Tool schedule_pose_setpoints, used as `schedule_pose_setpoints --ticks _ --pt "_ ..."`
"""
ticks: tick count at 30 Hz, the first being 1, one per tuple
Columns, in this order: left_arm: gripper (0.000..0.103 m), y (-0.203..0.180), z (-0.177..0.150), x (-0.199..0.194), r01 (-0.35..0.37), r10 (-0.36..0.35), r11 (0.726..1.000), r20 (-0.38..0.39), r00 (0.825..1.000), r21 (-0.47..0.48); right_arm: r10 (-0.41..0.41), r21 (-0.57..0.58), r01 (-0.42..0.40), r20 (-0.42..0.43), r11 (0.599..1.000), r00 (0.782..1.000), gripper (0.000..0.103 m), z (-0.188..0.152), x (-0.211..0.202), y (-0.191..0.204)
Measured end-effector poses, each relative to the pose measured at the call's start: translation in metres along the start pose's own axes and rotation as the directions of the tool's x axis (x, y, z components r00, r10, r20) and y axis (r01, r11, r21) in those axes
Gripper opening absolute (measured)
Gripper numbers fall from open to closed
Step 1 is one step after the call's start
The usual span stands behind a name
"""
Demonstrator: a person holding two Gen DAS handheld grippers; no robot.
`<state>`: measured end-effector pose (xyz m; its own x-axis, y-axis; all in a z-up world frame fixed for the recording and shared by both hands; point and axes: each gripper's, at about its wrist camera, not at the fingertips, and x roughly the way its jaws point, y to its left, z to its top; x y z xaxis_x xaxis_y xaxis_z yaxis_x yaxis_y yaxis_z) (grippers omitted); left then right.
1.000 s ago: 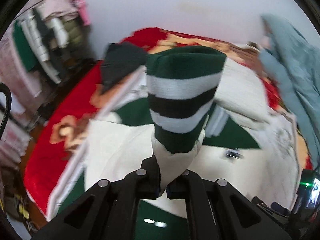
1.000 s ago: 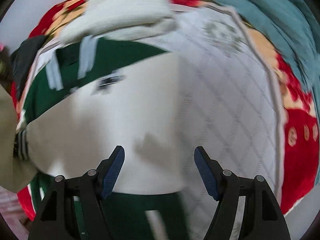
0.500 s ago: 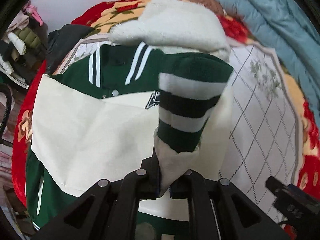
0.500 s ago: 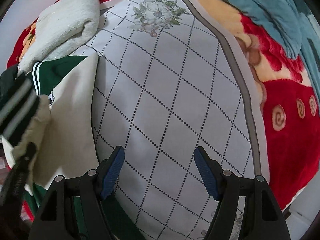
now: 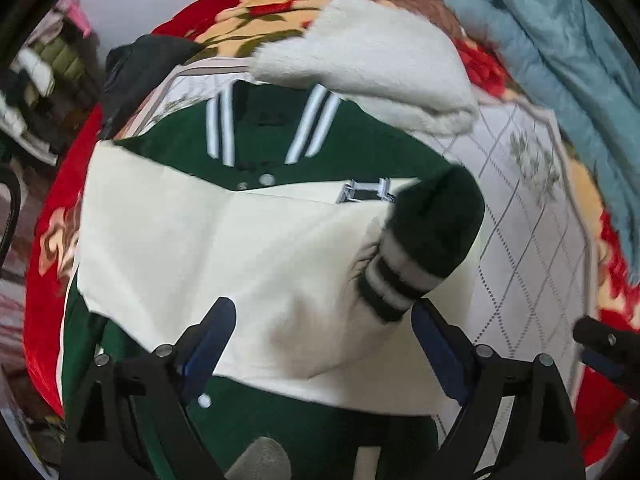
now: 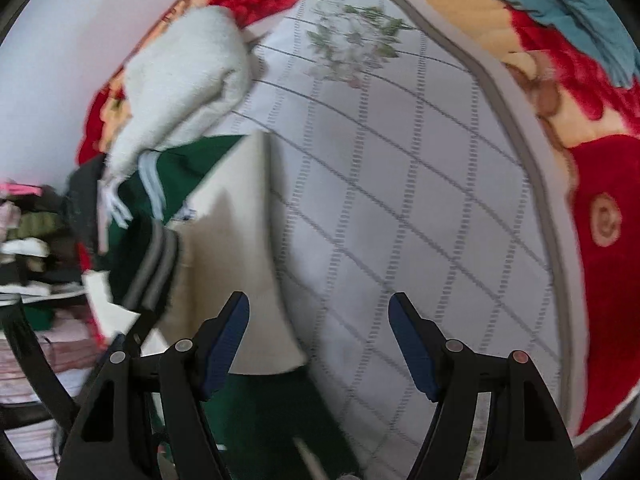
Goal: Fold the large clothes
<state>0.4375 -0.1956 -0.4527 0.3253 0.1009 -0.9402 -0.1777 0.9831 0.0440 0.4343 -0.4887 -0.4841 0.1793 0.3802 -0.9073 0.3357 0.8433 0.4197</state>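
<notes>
Released, striped cuff (image 5: 416, 256) lies on jacket (image 5: 224, 248); left gripper (image 5: 320, 344) spread.

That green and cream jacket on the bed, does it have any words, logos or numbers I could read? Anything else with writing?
Jacket: a dark and silver chest emblem, partly covered by the cream sleeve and too blurred to read.
Quilted mat: only a flower print, no text.
No other writing is readable in either view.
</notes>
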Motion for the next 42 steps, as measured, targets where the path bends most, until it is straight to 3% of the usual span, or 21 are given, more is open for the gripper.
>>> schedule_pose_setpoints --ticks 4,7,11,14,16,17,23,26,28,31,33,36,39,42 --pt "0.092 0.029 0.001 -0.023 -0.075 0.076 0.997 0.064 0.995 -0.014 0.111 -0.011 -0.112 -0.030 0.994 0.993 0.074 0.006 0.014 0.026" --pt "0.098 0.059 0.003 -0.026 -0.085 0.087 0.996 0.070 0.994 -0.041 0.178 -0.006 -0.179 -0.071 0.984 0.981 0.074 0.011 0.035 0.047" --pt "0.098 0.094 0.007 0.001 -0.165 0.167 0.985 0.045 0.985 -0.045 0.110 -0.065 -0.118 -0.118 0.991 0.987 0.076 0.019 0.075 0.071" --pt "0.098 0.124 0.009 0.024 -0.250 0.253 0.966 0.036 0.967 -0.068 0.051 -0.114 -0.071 -0.172 0.991 0.984 0.074 0.021 0.108 0.087" --pt "0.098 0.144 0.012 0.038 -0.308 0.310 0.948 0.019 0.950 -0.083 0.026 -0.148 -0.050 -0.163 0.988 0.986 0.004 0.018 0.120 0.098" --pt "0.098 0.156 0.015 0.043 -0.326 0.329 0.940 0.006 0.944 -0.098 -0.002 -0.150 -0.020 -0.147 0.988 0.989 0.003 0.017 0.119 0.101" --pt "0.098 0.221 0.039 0.051 -0.410 0.416 0.888 -0.017 0.909 -0.207 -0.014 -0.147 0.020 0.048 0.989 0.999 0.002 0.005 0.061 0.110" --pt "0.098 0.246 0.054 0.069 -0.456 0.462 0.860 -0.033 0.886 -0.230 -0.083 -0.121 0.080 -0.013 0.989 0.996 0.003 0.008 0.085 0.097" --pt "0.098 0.258 0.063 0.093 -0.497 0.495 0.841 -0.066 0.866 -0.212 -0.125 -0.112 0.114 -0.098 0.987 0.987 0.005 0.013 0.118 0.087" --pt "0.100 0.275 0.071 0.127 -0.545 0.535 0.820 -0.105 0.838 -0.174 -0.131 -0.083 0.121 -0.137 0.989 0.982 0.011 0.020 0.132 0.082" --pt "0.100 0.291 0.075 0.142 -0.535 0.519 0.823 -0.130 0.845 -0.193 -0.109 -0.060 0.103 -0.117 0.993 0.987 0.033 0.021 0.117 0.084" --pt "0.100 0.306 0.077 0.153 -0.539 0.518 0.820 -0.150 0.842 -0.192 -0.105 -0.068 0.101 -0.059 0.992 0.993 0.046 0.011 0.083 0.084" --pt "0.100 0.311 0.077 0.152 -0.519 0.494 0.832 -0.163 0.854 -0.196 -0.178 -0.116 0.170 -0.067 0.979 0.982 0.049 -0.014 0.067 0.080" --pt "0.098 0.294 0.073 0.120 -0.499 0.485 0.849 -0.118 0.867 -0.176 -0.265 -0.188 0.233 -0.170 0.954 0.949 0.049 -0.044 0.079 0.075"
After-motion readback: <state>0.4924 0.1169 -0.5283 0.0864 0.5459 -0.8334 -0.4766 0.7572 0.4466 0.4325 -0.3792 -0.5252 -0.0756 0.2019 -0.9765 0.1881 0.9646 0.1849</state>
